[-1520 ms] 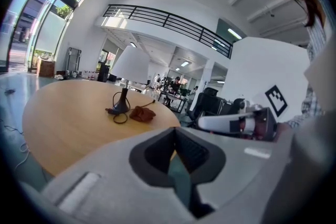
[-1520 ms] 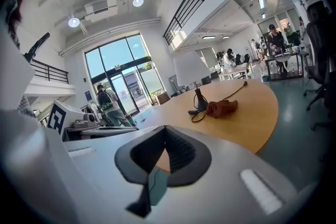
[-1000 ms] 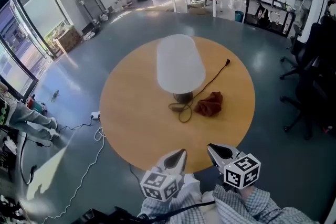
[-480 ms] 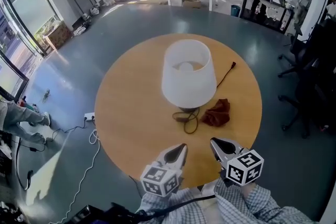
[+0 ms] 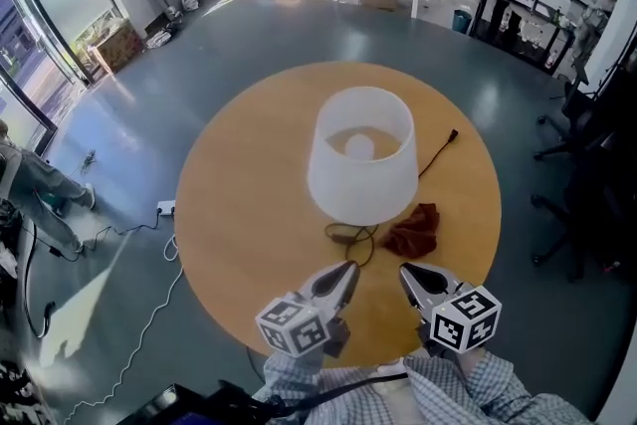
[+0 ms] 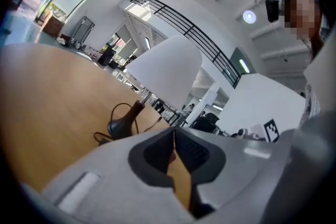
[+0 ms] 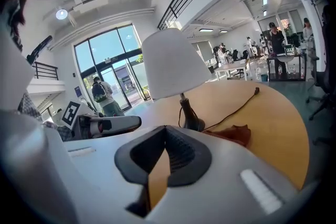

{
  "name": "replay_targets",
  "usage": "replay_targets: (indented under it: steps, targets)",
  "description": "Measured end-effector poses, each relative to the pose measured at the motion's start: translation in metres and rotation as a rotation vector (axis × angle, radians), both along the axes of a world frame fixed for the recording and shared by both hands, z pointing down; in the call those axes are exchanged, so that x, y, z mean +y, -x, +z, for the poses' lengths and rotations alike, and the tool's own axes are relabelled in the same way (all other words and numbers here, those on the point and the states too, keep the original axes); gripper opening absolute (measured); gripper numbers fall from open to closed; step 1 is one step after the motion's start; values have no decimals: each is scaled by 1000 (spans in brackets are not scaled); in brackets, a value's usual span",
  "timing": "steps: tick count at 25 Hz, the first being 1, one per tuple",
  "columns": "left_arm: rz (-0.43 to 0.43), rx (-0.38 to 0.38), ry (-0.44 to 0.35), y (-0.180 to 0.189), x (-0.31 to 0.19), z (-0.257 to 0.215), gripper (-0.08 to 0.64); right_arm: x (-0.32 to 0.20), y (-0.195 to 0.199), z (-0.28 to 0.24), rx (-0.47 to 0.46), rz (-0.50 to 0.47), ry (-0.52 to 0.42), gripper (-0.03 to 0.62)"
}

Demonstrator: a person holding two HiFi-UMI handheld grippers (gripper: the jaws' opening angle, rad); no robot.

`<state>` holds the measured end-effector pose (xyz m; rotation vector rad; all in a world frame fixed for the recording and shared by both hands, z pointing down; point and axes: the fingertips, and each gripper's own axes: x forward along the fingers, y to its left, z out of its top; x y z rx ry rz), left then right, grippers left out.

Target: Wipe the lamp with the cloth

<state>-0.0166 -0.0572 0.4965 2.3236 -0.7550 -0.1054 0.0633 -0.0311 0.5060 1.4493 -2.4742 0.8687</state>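
Head view: bulb [image 5: 359, 146] inside white lampshade [image 5: 363, 184]

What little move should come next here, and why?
Probably open the right gripper and reach it forward to the cloth. It and the left gripper are both shut and empty at the near edge of the table, and the cloth lies untouched beside the base of the lamp, on the right gripper's side.

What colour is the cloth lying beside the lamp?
The cloth is rust red, clearest in the head view.
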Motion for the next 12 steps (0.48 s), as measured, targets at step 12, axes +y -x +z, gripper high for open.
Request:
replay_targets:
  steps: [12]
  targets:
    - [-113,363,53,-11,-50,-13,182,-26,-30,10,9,-39,25,5]
